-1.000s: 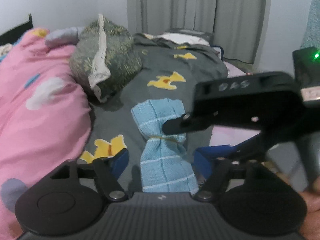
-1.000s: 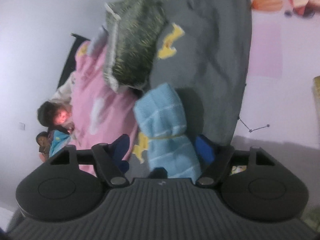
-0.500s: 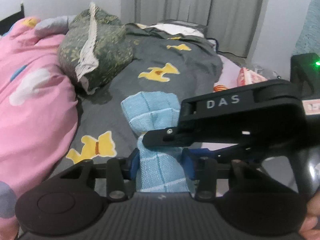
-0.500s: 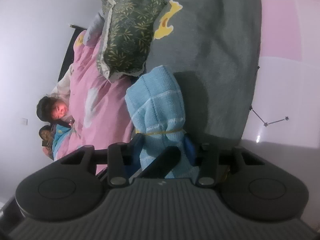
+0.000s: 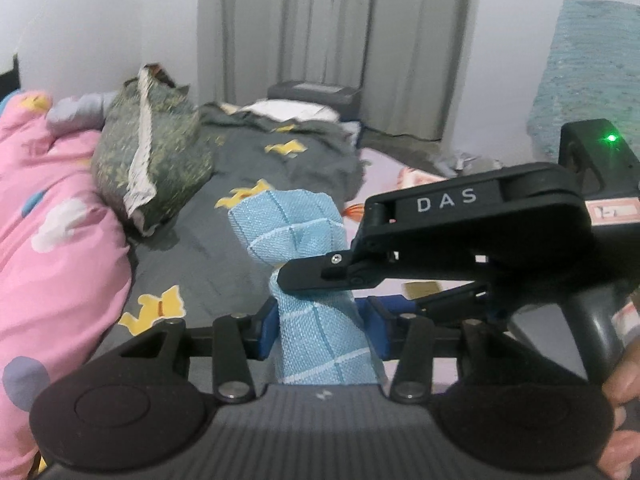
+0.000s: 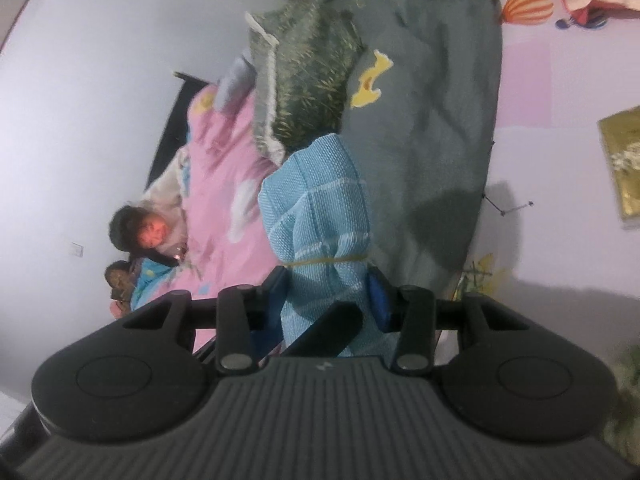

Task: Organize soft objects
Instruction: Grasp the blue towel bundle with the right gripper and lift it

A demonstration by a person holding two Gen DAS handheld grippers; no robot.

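A: Item one, nearest?

B: Left gripper (image 5: 322,326), blue pads pinching the lower end of a rolled light-blue towel (image 5: 308,256). Right gripper (image 6: 328,300) clamps the same roll from the right side, crosswise.

A: Why two grips?

B: Likely to keep the limp bundle from sagging; it appears to sit clear of the bed.

A: Towel's condition?

B: Waffle weave, pale check lines, cinched mid-length by a yellow rubber band (image 6: 328,259), upper end flaring.

A: Beyond?

B: Grey duvet (image 5: 224,240) with yellow prints; pink quilt (image 5: 52,248) left; green patterned pillow (image 5: 160,160) farther; curtains (image 5: 332,40) at far wall.
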